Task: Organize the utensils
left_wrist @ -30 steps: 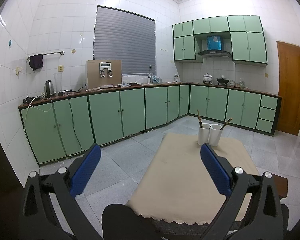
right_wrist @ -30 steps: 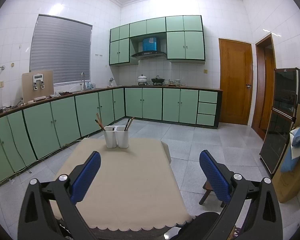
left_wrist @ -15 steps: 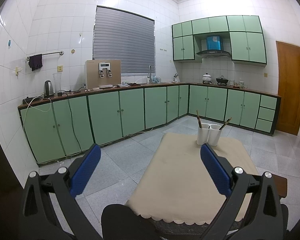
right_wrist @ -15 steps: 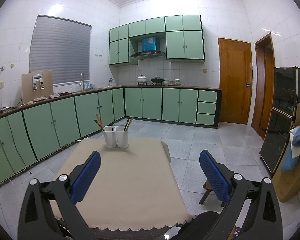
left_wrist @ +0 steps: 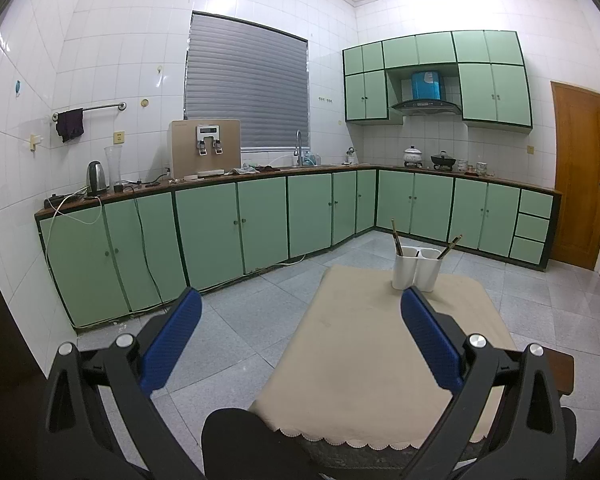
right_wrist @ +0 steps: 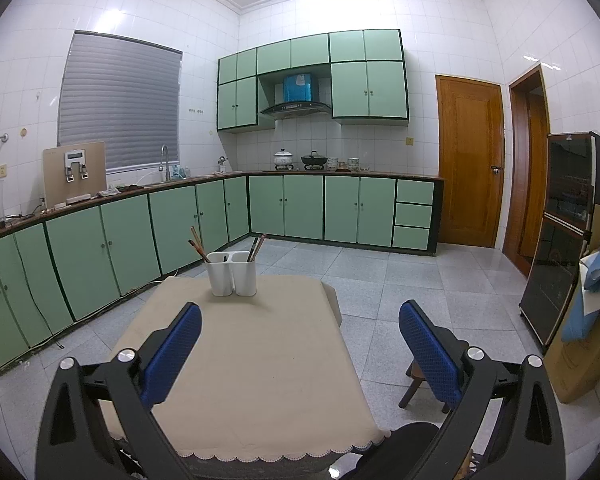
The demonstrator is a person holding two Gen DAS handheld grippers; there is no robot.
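Note:
A white two-cup utensil holder (left_wrist: 416,270) (right_wrist: 231,273) stands at the far end of the beige-clothed table (left_wrist: 380,356) (right_wrist: 252,360). Dark wooden chopsticks (left_wrist: 396,236) (right_wrist: 198,243) lean out of its left cup, and more chopsticks (left_wrist: 451,245) (right_wrist: 257,246) stick out of the right cup. My left gripper (left_wrist: 300,316) is open, empty, held over the table's near left corner. My right gripper (right_wrist: 300,318) is open too, empty, over the table's near right side. Both are well short of the holder.
Green cabinets (left_wrist: 220,232) (right_wrist: 340,208) under a dark counter line the left and far walls. A wooden stool (right_wrist: 416,380) sits right of the table, with a dark cabinet (right_wrist: 560,240) and cardboard box (right_wrist: 588,344) beyond. Grey tile floor (right_wrist: 400,280) surrounds the table.
Both views have drifted very slightly; the holder and chopsticks stay where they were. Both grippers remain open and empty.

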